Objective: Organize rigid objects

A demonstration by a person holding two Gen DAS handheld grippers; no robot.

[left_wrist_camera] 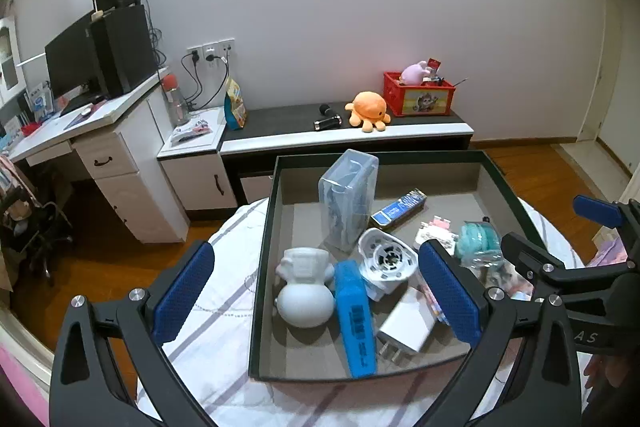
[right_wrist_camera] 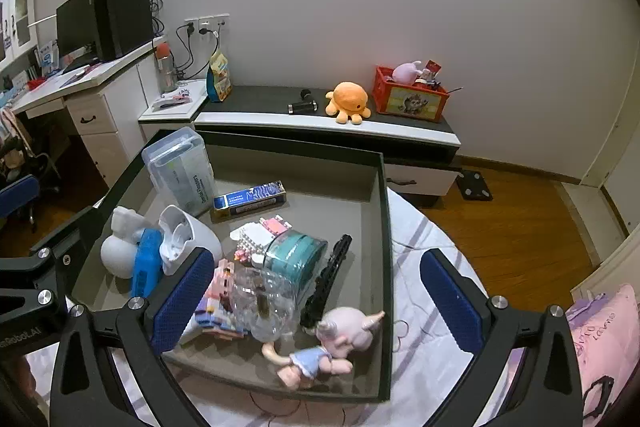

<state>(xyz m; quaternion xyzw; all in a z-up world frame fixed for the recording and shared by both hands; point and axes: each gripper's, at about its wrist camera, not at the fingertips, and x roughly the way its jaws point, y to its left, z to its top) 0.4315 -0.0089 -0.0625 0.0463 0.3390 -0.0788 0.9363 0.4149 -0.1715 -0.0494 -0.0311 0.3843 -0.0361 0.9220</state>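
Fingers (right_wrist_camera: 450, 299) wide apart, empty, above tray (right_wrist_camera: 384, 267).

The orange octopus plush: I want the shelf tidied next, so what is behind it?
Behind the orange octopus plush only bare white wall shows. The shelf strip directly behind its body is covered.

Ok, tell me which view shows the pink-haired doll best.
The right wrist view: the pink-haired doll lies whole and unobstructed in the near right corner of the tray. In the left wrist view it is hidden behind the right gripper.
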